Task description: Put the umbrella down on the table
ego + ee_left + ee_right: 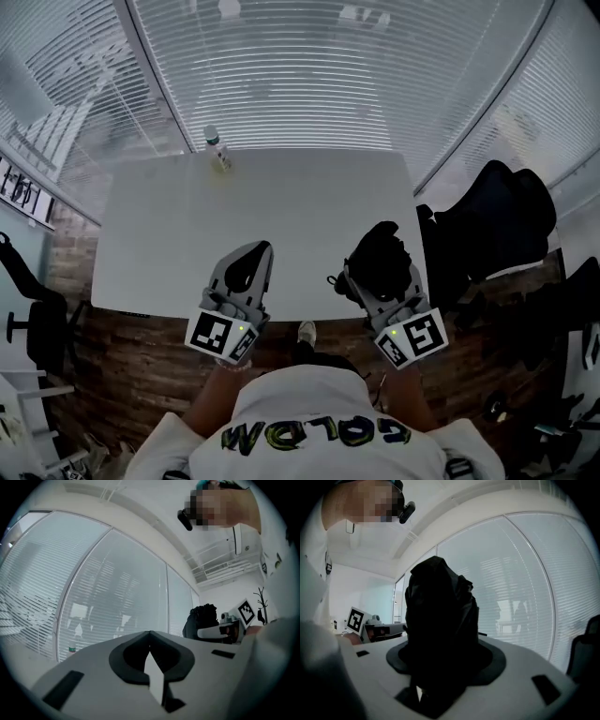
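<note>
My right gripper (380, 274) is clamped on the bundled black umbrella (440, 616), which sits at the lower right of the white table (309, 211) in the head view. My left gripper (253, 258), lower centre, has its 2 jaws pressed together on nothing. A bottle (217, 148) stands at the table's upper left.

Office, white table (169, 234), slatted window blinds (281, 75), black chair (39, 323), wood-plank floor (141, 366)

Head view looks steeply down over the near edge of the bench (281, 225); both gripper views face the blinds (117, 602), shared by all.
</note>
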